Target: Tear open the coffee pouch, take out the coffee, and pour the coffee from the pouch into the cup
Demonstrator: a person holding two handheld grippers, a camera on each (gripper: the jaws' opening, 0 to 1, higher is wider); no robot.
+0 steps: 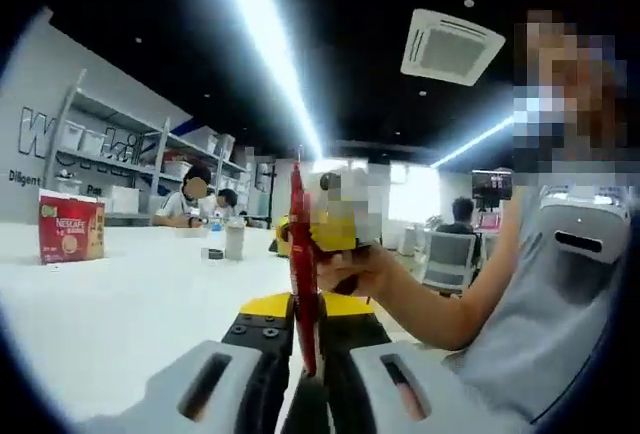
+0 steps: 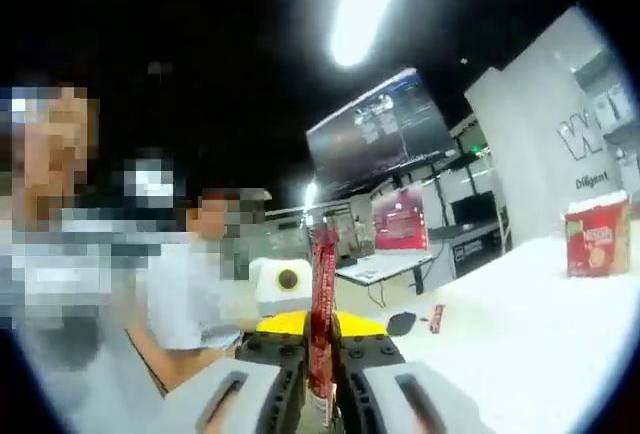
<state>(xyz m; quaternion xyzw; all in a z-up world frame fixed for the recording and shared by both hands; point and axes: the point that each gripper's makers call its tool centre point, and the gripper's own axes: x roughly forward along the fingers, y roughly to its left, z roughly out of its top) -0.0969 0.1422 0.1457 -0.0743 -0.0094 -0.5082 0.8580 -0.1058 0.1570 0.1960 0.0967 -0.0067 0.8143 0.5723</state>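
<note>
Red coffee pouch [image 1: 299, 254] stood upright, edge-on, pinched between the closed jaws of the left gripper [image 1: 304, 354]; same pouch [image 2: 322, 294] was also clamped in the closed jaws of the right gripper [image 2: 322, 374], held in the air above a white tabletop [image 1: 120, 304]. Red Nescafe box [image 1: 70, 227] sat well apart on the tabletop, a cup [image 1: 234, 239] farther back. Open office, shelving [image 1: 120, 154], ceiling light strips [image 1: 265, 44], a person's hand [image 1: 350, 269] close by.

An open office: ceiling air-conditioning unit [image 1: 459, 46], storage shelves [image 1: 120, 159], seated people [image 1: 190, 199], monitors [image 2: 375, 139].
</note>
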